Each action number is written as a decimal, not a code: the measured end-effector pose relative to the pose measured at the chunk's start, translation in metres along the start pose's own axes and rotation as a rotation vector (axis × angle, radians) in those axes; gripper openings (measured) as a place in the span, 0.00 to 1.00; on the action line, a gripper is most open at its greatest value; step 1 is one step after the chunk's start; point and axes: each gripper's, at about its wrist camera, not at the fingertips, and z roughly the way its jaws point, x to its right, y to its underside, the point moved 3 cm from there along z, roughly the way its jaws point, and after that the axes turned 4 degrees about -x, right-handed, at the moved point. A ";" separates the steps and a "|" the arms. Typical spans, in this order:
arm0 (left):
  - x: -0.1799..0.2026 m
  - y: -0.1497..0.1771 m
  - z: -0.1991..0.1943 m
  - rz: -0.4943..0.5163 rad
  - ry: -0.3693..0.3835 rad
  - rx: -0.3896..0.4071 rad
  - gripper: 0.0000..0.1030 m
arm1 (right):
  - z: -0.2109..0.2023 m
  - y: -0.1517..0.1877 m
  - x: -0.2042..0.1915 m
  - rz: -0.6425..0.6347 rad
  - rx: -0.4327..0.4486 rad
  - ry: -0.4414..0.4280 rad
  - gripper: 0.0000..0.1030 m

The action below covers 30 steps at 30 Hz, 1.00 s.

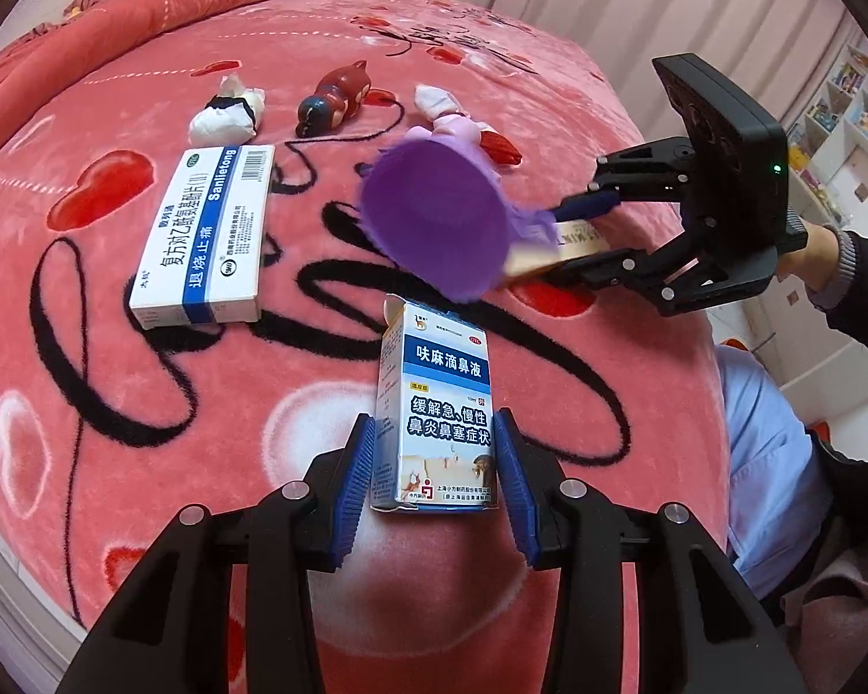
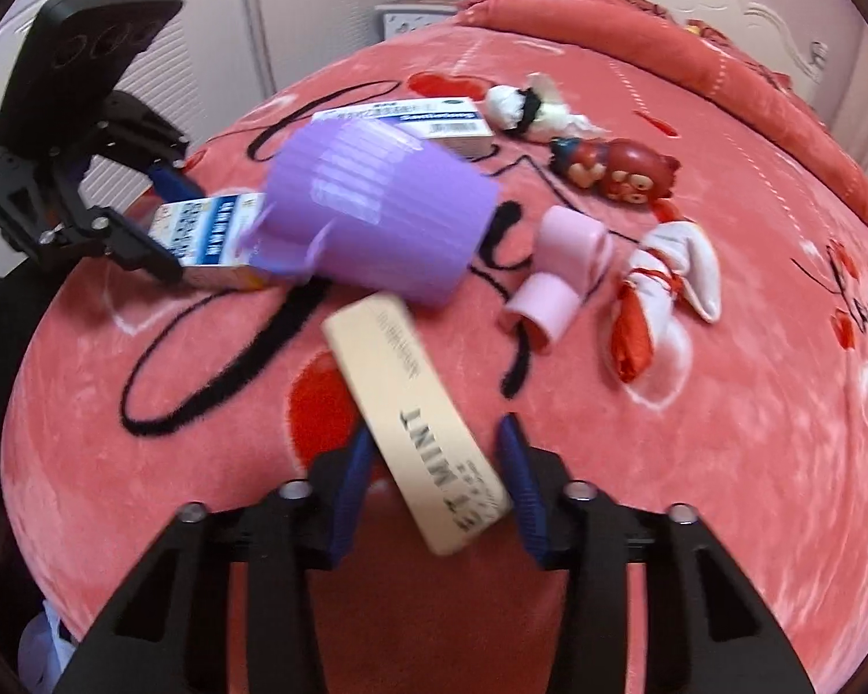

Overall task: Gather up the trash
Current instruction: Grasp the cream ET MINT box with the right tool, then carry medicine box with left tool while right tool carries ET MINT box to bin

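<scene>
The left gripper (image 1: 434,462) was clamped on a small nasal-drop carton (image 1: 437,405), its blue pads pressed against the carton's two long sides so that the printed face stayed up and the open flap pointed away from the hand. Ahead of it and to its right, a purple plastic bin (image 1: 437,214) lay tipped on the bedspread (image 1: 116,376), mouth toward this gripper, probably so boxes could be pushed in from the side instead of dropped from above.

The right gripper (image 2: 437,474) had a cream mint box (image 2: 416,422) between its fingers. The box sat skewed across the gap and was blurred; the pads looked close on it, but I could not tell for certain whether they pinched it or only bracketed it. Its far end reached toward the bin's ribbed wall, which seemed the likely destination.

Further ahead of the left gripper, to its left, a flat blue-and-white tablet box (image 1: 202,237) lay uncollected. Beyond that lay a white bundle with a black band (image 1: 225,115), a red figurine (image 1: 333,95) and a white and red cloth bundle (image 2: 665,295). A pink two-tube piece (image 2: 561,272) lay just beside the bin; whether those were trash was unclear.
</scene>
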 end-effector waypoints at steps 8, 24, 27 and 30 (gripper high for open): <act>0.010 0.010 -0.014 0.004 0.001 0.011 0.42 | -0.022 0.009 -0.024 0.082 0.013 -0.007 0.26; 0.094 0.042 -0.063 0.145 0.018 0.054 0.42 | -0.118 0.064 -0.118 0.185 0.093 0.052 0.26; 0.114 0.043 -0.066 0.185 0.030 0.061 0.42 | -0.136 0.081 -0.131 0.218 0.116 0.077 0.26; 0.137 0.039 -0.064 0.237 0.040 0.058 0.42 | -0.153 0.101 -0.136 0.268 0.141 0.106 0.26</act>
